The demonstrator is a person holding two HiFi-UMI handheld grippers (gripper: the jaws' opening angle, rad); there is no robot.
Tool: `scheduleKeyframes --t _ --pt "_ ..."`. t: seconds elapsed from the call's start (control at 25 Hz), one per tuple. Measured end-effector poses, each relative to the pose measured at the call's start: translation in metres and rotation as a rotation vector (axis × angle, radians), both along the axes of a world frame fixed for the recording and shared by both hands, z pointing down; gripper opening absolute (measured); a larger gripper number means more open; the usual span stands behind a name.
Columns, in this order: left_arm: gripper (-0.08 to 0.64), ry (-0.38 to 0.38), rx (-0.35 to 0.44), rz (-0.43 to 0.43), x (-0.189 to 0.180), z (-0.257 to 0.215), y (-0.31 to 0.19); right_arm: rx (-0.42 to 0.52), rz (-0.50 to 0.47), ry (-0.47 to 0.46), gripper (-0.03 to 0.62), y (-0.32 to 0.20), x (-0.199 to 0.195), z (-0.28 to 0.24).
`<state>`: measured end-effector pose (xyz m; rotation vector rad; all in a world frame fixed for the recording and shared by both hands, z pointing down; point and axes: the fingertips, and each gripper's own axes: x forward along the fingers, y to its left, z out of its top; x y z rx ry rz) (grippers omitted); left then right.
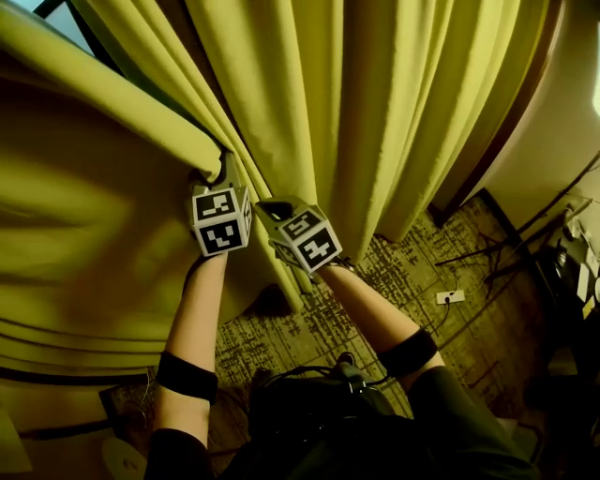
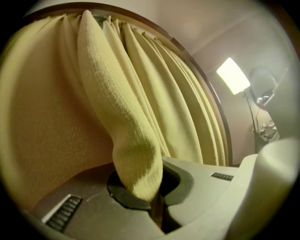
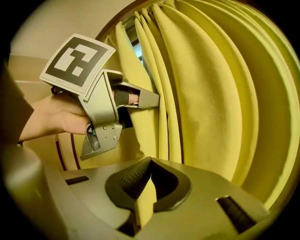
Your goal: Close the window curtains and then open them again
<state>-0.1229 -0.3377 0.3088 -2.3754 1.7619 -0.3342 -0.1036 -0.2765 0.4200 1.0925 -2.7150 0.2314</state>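
Note:
Two yellow-green curtains hang before the window point(image 1: 54, 15). The left curtain point(image 1: 94, 234) billows across the left of the head view, and the right curtain point(image 1: 375, 112) hangs in folds at centre and right. My left gripper point(image 1: 217, 176) is shut on a fold at the left curtain's edge point(image 2: 136, 173), which bunches between its pads. Close beside it, my right gripper point(image 1: 266, 208) is shut on the thin edge of the right curtain point(image 3: 146, 206). The left gripper point(image 3: 101, 101), with its marker cube and the hand holding it, shows in the right gripper view, pinching fabric.
A patterned carpet point(image 1: 375, 272) lies below the curtains. On it are a white power strip point(image 1: 450, 296), and cables and thin stand legs point(image 1: 487, 253) at the right by the wall point(image 1: 553, 159). A bright lamp point(image 2: 233, 75) glows at the right of the left gripper view.

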Motion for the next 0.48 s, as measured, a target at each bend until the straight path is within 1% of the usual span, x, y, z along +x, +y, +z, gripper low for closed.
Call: scheduleKeyframes --t 0.16,0.28,0.48 --pt "0.000 0.025 -0.004 0.055 0.041 -0.001 -0.003 -0.009 0.033 0.020 0.003 -0.010 0.029 0.018" --pt "0.000 0.020 -0.007 0.086 0.065 0.000 -0.004 -0.015 0.045 0.023 0.003 -0.010 0.045 0.020" --pt "0.000 0.019 0.011 0.090 0.076 0.003 -0.005 -0.014 0.046 -0.001 0.003 -0.008 0.056 0.017"
